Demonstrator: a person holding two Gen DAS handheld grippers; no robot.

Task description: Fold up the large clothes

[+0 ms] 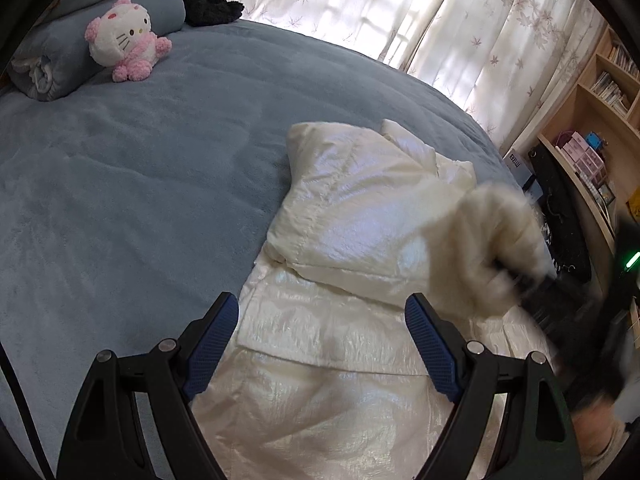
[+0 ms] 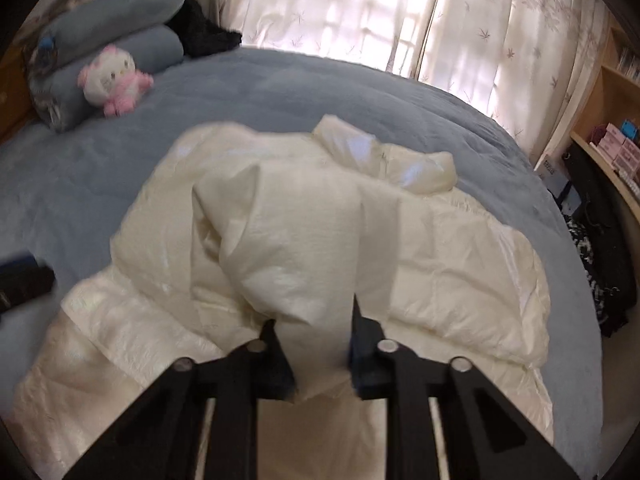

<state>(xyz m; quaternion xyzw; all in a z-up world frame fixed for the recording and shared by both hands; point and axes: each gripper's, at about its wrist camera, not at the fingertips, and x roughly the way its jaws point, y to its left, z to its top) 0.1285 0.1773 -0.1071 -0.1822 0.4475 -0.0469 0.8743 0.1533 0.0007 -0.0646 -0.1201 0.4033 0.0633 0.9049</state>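
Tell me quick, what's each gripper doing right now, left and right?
Left gripper: open, holding nothing, above the cream puffer jacket.
Right gripper: shut on a bunched fold of the cream puffer jacket, lifted.

My right gripper (image 2: 320,344) has its jaws clamped on a fold of the glossy cream padded jacket (image 2: 460,272), lifted above the blue-grey bed (image 2: 248,96).

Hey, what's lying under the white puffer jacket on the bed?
The white puffer jacket lies directly on the blue-grey bedspread, which shows all around it. Anything beneath the jacket itself is covered. The right gripper pinches a raised fold; the left gripper is open.
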